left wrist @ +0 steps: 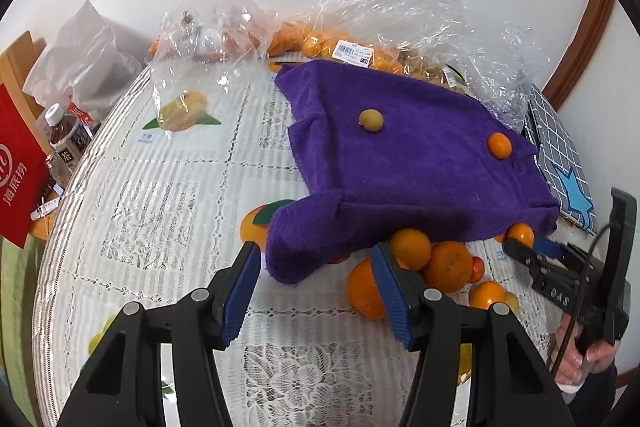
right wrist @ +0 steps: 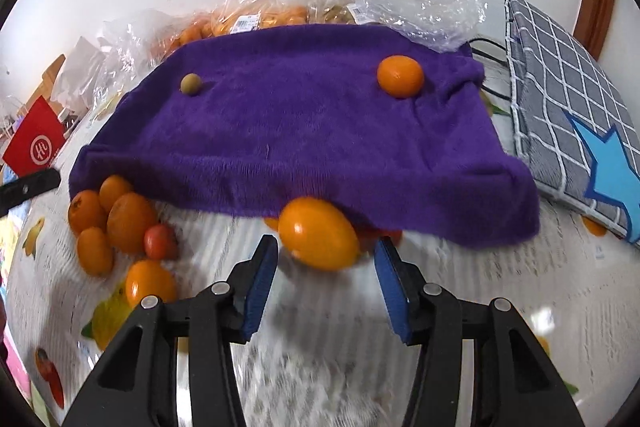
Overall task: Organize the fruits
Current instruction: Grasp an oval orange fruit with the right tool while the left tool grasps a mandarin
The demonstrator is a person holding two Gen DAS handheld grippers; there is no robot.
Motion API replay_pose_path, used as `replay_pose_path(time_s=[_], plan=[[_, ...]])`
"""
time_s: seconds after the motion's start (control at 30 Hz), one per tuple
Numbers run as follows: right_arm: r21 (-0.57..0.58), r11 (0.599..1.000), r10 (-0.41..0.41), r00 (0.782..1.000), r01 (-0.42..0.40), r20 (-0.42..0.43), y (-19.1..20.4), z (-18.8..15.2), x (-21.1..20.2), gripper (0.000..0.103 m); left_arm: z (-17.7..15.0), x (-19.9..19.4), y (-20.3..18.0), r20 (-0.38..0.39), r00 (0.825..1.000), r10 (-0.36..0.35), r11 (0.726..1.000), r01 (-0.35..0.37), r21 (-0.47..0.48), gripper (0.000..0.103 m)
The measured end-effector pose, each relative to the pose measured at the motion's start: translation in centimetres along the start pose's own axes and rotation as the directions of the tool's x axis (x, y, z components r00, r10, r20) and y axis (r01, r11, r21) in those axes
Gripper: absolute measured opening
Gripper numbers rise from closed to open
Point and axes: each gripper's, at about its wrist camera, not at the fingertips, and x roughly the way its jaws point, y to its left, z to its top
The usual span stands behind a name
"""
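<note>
Two pairs of blue-padded jaws stand apart over the table, neither pressing on anything. The right gripper (right wrist: pixel 326 257) has a smooth orange fruit (right wrist: pixel 319 239) just ahead of its pads, lying at the front hem of the purple towel (right wrist: pixel 304 131); whether the pads touch it I cannot tell, though a gap shows on both sides. The left gripper (left wrist: pixel 316 267) points at the towel's drooping corner, with nothing between its pads and a cluster of oranges (left wrist: pixel 432 263) just beside its right finger.

The fruit looks light, firm and glossy, so I'd judge it prone to roll or squirt out of a squeeze; taking it across its short middle, gently, seems safest. The small red fruit (right wrist: pixel 160 241) in the pile looks softer and easier to bruise.

Up on the towel sit a small orange (right wrist: pixel 400 75) and a greenish round fruit (right wrist: pixel 190 83), well apart. The towel is soft and could snag a finger. Room is tight behind, where crinkled plastic bags (left wrist: pixel 420 23) crowd the towel's far edge, and a checked cushion (right wrist: pixel 560 99) hems in the right. The lace tablecloth (left wrist: pixel 160 219) in front and to the left lies open for moving.
</note>
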Motion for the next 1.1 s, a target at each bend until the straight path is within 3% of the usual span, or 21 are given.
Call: replay_pose_path(time_s=[0.13, 0.5, 0.77, 0.87, 0.93, 1.1], plan=[[0.001, 1.000, -0.013, 1.000, 0.013, 0.012, 0.3, 0.6, 0.6, 0.043, -0.2, 0.2, 0.0, -0.001, 1.000, -0.014, 1.000, 0.015, 0.011, 0.055], [-0.010, 1.000, -0.010, 0.999, 0.011, 0.050, -0.7, -0.2, -2.2, 0.041, -0.8, 2.0, -2.2, -0.058, 0.991, -0.123, 0.992, 0.124, 0.012, 0.055], [0.006, 0.999, -0.032, 0.997, 0.032, 0.063, -1.9, -1.2, -4.1, 0.041, -1.2, 4.2, -2.6, -0.123, 0.984, -0.129, 0.992, 0.127, -0.024, 0.055], [0.013, 0.999, -0.038, 0.997, 0.037, 0.060, -2.0, -1.5, -4.1, 0.041, -1.4, 4.6, -2.9, -0.125, 0.985, -0.121, 0.992, 0.118, -0.033, 0.050], [0.013, 0.999, -0.036, 0.998, 0.035, 0.060, -1.9, -1.5, -4.1, 0.041, -1.5, 4.7, -3.3, -0.129, 0.986, -0.106, 0.994, 0.105, -0.011, 0.040], [0.013, 0.999, -0.047, 0.996, 0.046, 0.070, -1.4, -1.4, -4.7, 0.041, -1.8, 4.3, -3.1, -0.131, 0.985, -0.111, 0.994, 0.111, -0.009, 0.039]])
